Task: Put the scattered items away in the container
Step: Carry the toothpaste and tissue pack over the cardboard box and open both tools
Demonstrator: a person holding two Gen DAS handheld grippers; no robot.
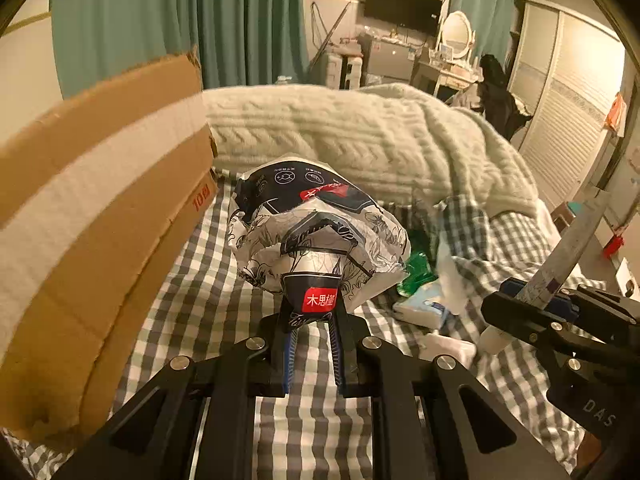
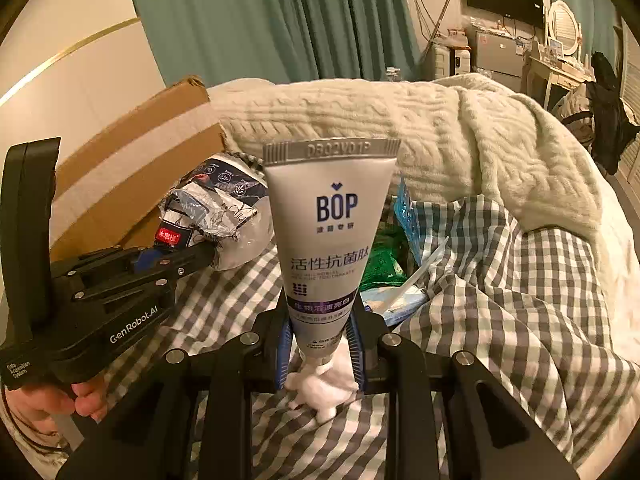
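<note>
1. Two items are off the bed at once. The left gripper (image 1: pixel 314 332) has its jaws pinched tight on the near end of a crumpled black-and-white printed pack (image 1: pixel 316 224) bearing a red label, holding it clear above the checked bedsheet (image 1: pixel 200 300).
2. The right gripper (image 2: pixel 322 344) is clamped on the lower part of a grey toothpaste tube (image 2: pixel 330 236), which stands with its crimped end up, cap end down between the blue pads.
3. The container, a brown cardboard box (image 1: pixel 104 200) with a band of white tape, sits on the bed to the left of both grippers, just beside the lifted pack. Its inside is hidden from both views, so whether anything is already in it cannot be told.
4. By the look of it the tidy-up is under way but not finished: neither held item is over the box yet, and more clutter lies on the sheet.
5. Count: one box, one printed pack, one tube in hand. Left on the bed are a green packet (image 1: pixel 416 276), a pale blue-and-white pack (image 1: pixel 424 310) just beside it, and a white fluffy lump (image 2: pixel 320 390) under the right gripper; a blue-edged packet (image 2: pixel 406 216) stands behind the tube. Others may be tucked in the folds.
6. A cream knitted blanket (image 1: pixel 360 136) is heaped behind the lot.
</note>
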